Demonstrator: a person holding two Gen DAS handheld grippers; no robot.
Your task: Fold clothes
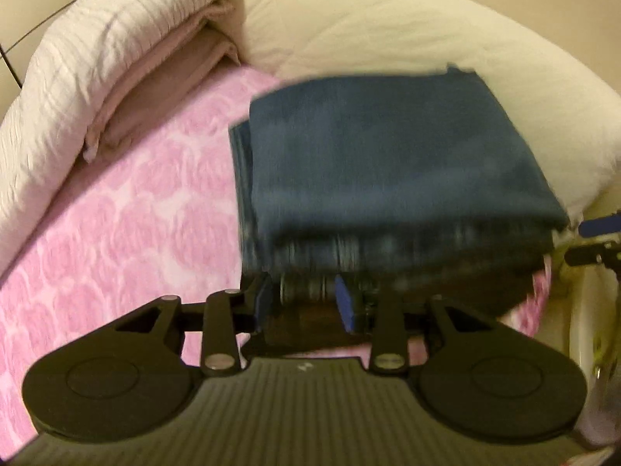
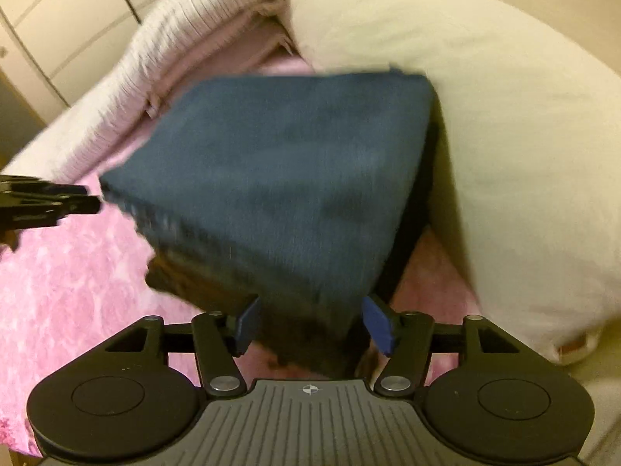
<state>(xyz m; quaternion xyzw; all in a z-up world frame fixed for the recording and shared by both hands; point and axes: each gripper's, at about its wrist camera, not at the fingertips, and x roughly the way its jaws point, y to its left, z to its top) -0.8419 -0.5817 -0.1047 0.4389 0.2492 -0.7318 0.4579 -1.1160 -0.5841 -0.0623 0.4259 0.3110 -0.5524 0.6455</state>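
The folded blue garment point(image 1: 392, 163) is a thick stacked bundle on the pink bedspread point(image 1: 128, 225), close against the big cream pillow point(image 1: 388, 27) at the head end of the bed. Both frames are motion-blurred, so fine edges are soft.

The relation that matters: the bundle lies straight ahead of both tools, with its near, layered edge facing them. The left gripper point(image 1: 306, 301) meets that near edge toward the bundle's left corner; its blue-padded fingers point(image 1: 345, 303) stand apart with the bottom layers of cloth between them, and I cannot tell whether they press on the fabric or merely bracket it. The right gripper point(image 2: 312, 324) meets the near right corner; its fingers point(image 2: 378, 324) are wider apart, the dark corner of the bundle hanging between them without clear contact on either pad.

In the right wrist view the left tool shows at the left margin, level with the bundle's left corner, so the two tools flank the near edge from either side. The bundle's longer side appears to run away from the fingers toward the pillow, though fisheye distortion makes this uncertain. The left one looks marginally deeper into the cloth.

A folded lilac quilt point(image 1: 97, 62) lies along the bed's far left edge, well apart from the garment.
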